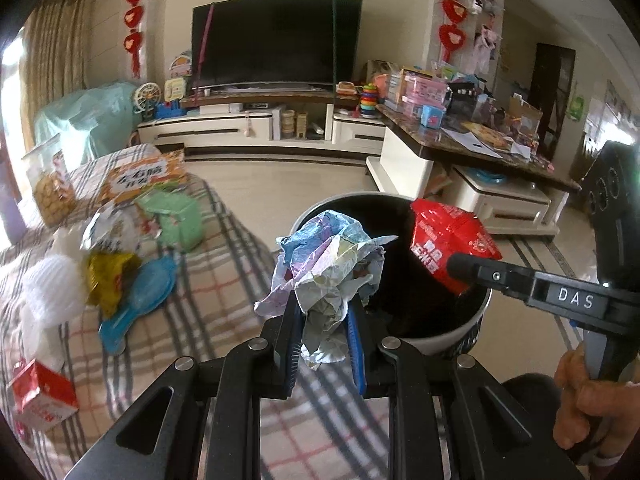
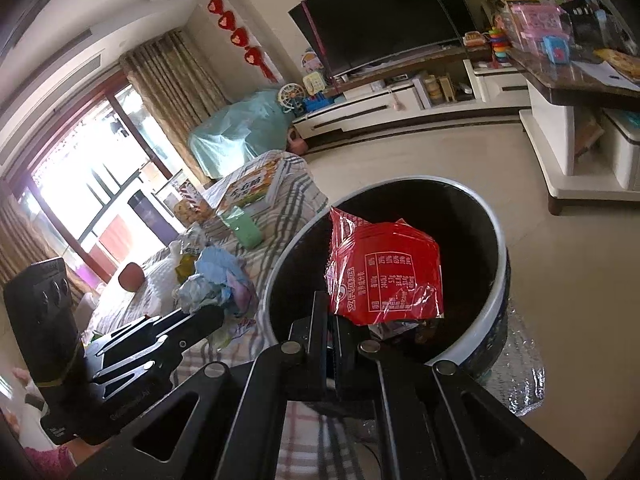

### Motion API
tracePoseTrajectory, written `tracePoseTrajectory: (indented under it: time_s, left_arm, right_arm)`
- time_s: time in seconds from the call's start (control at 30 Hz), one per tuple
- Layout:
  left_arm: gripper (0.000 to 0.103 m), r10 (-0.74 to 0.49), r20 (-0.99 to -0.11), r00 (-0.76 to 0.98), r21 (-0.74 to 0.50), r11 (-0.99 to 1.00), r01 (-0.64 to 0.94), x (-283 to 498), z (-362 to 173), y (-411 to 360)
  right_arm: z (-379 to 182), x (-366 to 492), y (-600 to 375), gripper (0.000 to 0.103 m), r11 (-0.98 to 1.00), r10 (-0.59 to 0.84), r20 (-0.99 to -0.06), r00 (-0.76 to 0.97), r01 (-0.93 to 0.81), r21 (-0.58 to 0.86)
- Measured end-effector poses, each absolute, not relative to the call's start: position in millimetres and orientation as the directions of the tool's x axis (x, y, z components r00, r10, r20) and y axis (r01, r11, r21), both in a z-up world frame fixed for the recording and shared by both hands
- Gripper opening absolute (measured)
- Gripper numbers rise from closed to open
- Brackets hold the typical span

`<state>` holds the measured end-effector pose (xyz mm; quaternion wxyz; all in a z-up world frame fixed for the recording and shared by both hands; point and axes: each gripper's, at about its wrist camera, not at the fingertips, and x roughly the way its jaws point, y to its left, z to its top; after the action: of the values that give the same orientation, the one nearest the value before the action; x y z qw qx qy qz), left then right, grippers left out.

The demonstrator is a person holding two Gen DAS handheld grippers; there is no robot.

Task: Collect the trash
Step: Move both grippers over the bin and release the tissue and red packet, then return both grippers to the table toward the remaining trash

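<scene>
My left gripper [image 1: 324,312] is shut on a crumpled pastel paper wad [image 1: 328,264], held beside the near rim of the round dark trash bin [image 1: 452,338]. The right gripper [image 2: 330,312] is shut on a red snack wrapper [image 2: 384,272], which hangs over the bin's [image 2: 496,236] dark opening. In the left wrist view the right gripper [image 1: 460,266] comes in from the right with the red wrapper [image 1: 448,240] above the bin. The right wrist view shows the left gripper [image 2: 208,312] holding the paper wad [image 2: 216,284] at the left.
More litter lies on the plaid cloth [image 1: 224,280]: a gold wrapper [image 1: 108,276], a blue spoon-shaped piece [image 1: 140,300], a green packet [image 1: 176,216], white bags [image 1: 48,288], a red-and-white carton [image 1: 40,396]. A cluttered low table [image 1: 480,148] and TV stand [image 1: 260,124] stand beyond.
</scene>
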<state>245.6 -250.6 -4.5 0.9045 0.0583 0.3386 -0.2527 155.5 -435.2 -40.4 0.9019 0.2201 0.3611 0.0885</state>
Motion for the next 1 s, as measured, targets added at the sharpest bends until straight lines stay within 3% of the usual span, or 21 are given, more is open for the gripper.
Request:
tracePoseTrajectory:
  time_s: [0.53, 0.63, 0.67, 0.73, 0.8, 1.0]
  left_arm:
    - [0.025, -0.423, -0.677, 0.602, -0.065, 0.849, 0.524, 282, -16, -287]
    - [0.036, -0.425, -0.679, 0.598, -0.077, 0.852, 0.518, 284, -16, -287]
    - [0.044, -0.422, -0.680, 0.599, -0.080, 0.855, 0.512, 283, -16, -287]
    - [0.050, -0.426, -0.675, 0.602, -0.096, 0.860, 0.501, 282, -16, -281]
    - [0.052, -0.427, -0.676, 0.601, -0.107, 0.864, 0.493, 279, -16, -278]
    - [0.055, -0.418, -0.672, 0.611, -0.135, 0.881, 0.454, 269, -18, -256]
  right_arm:
    - [-51, 175, -453, 0.007, 0.876, 0.322, -0.641, 0.697, 0.038, 0.481]
    - [-53, 175, -456, 0.008, 0.871, 0.323, -0.646, 0.692, 0.048, 0.488]
    - [-53, 174, -456, 0.009, 0.869, 0.324, -0.646, 0.691, 0.052, 0.492]
    - [-54, 172, -458, 0.020, 0.863, 0.325, -0.645, 0.691, 0.062, 0.502]
    - [-54, 170, -459, 0.044, 0.860, 0.326, -0.640, 0.696, 0.063, 0.507]
    - [-46, 161, -454, 0.048, 0.867, 0.311, -0.630, 0.711, 0.060, 0.495]
